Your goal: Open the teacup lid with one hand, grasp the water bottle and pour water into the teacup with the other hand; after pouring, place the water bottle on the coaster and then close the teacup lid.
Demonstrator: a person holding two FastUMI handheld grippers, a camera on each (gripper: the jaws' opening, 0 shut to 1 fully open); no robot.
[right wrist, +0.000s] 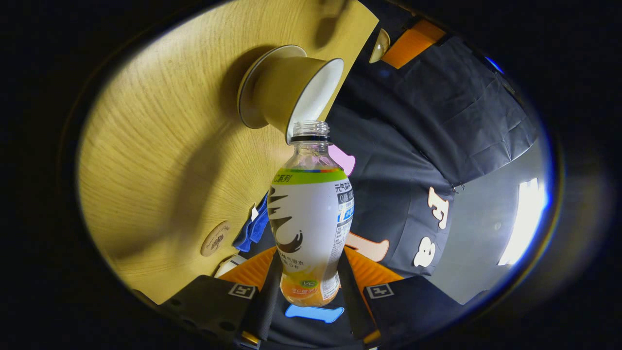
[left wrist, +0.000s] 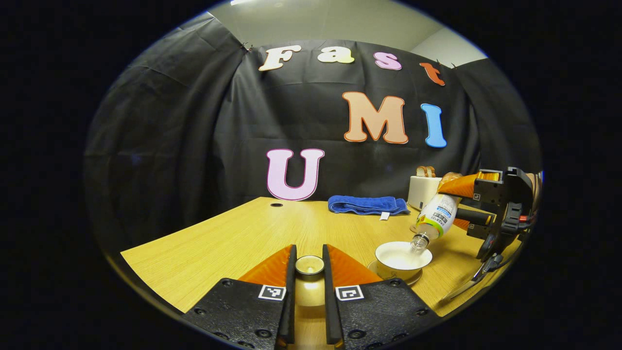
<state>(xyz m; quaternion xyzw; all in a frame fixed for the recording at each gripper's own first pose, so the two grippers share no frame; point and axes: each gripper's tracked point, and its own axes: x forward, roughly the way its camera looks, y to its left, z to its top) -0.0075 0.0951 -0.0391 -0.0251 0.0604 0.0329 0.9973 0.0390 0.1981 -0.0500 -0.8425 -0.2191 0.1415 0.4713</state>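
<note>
Left gripper view first: left tool (left wrist: 309,265) clamped snug on the teacup lid (left wrist: 309,265), parked off to the side above the bench (left wrist: 218,243), presumably just to keep the cup mouth free. Further right, right tool (left wrist: 478,206) gripping the water bottle (left wrist: 435,218) low on its body, tipped neck-down over the teacup (left wrist: 402,257) on its saucer (left wrist: 394,278). Looks mid-pour. Right gripper view: bottle mouth right at the rim, coaster (right wrist: 216,238) waiting near the blue towel (right wrist: 252,226).
</note>
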